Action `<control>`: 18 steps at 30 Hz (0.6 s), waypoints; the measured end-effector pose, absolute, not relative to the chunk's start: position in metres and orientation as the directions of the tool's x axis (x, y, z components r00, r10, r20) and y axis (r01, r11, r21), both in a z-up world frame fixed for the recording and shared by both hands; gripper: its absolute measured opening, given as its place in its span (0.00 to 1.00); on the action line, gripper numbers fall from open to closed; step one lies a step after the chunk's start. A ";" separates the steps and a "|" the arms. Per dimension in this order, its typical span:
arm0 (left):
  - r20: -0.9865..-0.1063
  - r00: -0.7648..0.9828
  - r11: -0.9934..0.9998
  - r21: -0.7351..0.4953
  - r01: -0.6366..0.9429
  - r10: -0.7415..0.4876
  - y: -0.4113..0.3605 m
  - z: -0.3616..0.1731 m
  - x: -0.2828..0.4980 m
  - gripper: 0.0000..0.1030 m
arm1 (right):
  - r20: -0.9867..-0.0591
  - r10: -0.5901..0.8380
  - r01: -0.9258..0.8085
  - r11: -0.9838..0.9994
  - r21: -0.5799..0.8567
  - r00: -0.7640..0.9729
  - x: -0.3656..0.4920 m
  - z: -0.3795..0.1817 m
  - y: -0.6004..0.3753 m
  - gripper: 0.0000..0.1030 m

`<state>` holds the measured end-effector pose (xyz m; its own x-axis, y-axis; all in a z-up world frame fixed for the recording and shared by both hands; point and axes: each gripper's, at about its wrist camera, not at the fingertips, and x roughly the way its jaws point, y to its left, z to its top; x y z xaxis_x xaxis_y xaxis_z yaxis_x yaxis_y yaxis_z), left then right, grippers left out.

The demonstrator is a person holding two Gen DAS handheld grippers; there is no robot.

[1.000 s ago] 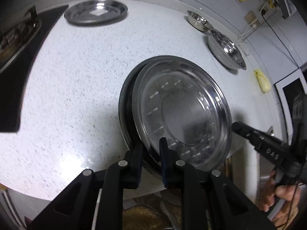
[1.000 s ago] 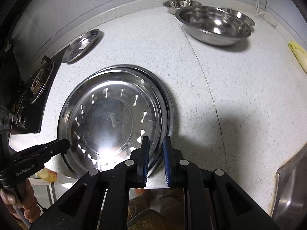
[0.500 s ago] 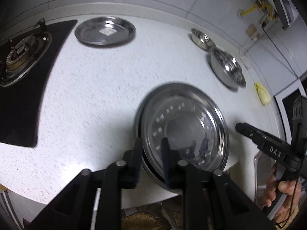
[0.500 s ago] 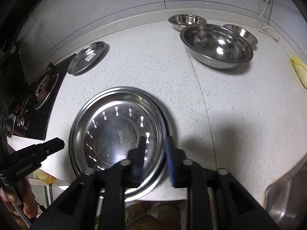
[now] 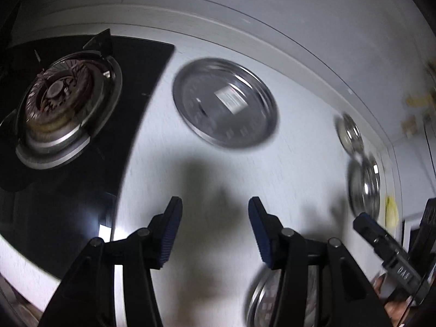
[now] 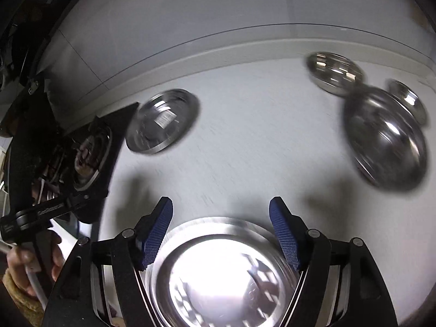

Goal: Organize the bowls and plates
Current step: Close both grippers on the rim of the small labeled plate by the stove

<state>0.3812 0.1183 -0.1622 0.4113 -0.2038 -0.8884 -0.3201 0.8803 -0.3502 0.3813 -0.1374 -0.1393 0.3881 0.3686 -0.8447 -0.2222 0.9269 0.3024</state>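
Steel plates [image 6: 218, 272] stacked (blurred), small plate [image 5: 224, 102] flat, bowls [image 6: 387, 139] clustered

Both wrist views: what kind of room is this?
Most likely a home kitchen: a gas stove burner set into a white speckled counter, a tiled wall behind it, and steel plates and bowls spread along the counter.

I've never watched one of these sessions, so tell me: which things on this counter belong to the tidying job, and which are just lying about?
Part of the job:
- stacked large plates
- small plate beside the stove
- big bowl
- two small bowls

Just lying about:
- gas stove
- yellow object, too blurred to identify
- white countertop
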 end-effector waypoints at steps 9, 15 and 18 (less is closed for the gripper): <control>-0.891 0.407 0.804 -0.386 -0.452 -0.199 0.163 -0.201 0.452 0.47 | -0.877 0.367 -0.261 0.920 0.293 0.309 0.502 -0.186 -0.049 0.66; -0.904 0.383 0.804 -0.368 -0.467 -0.192 0.174 -0.220 0.471 0.45 | -0.895 0.364 -0.255 0.919 0.300 0.258 0.534 -0.215 -0.022 0.61; -0.898 0.399 0.807 -0.371 -0.461 -0.185 0.175 -0.222 0.478 0.45 | -0.902 0.352 -0.246 0.924 0.293 0.249 0.543 -0.225 -0.013 0.49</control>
<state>0.4775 0.1749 -0.2219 0.3994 -0.1847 -0.8980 -0.4606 0.8065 -0.3707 0.5426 -0.0133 -0.2247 0.2493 0.3524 -0.9020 -0.2462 0.9239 0.2929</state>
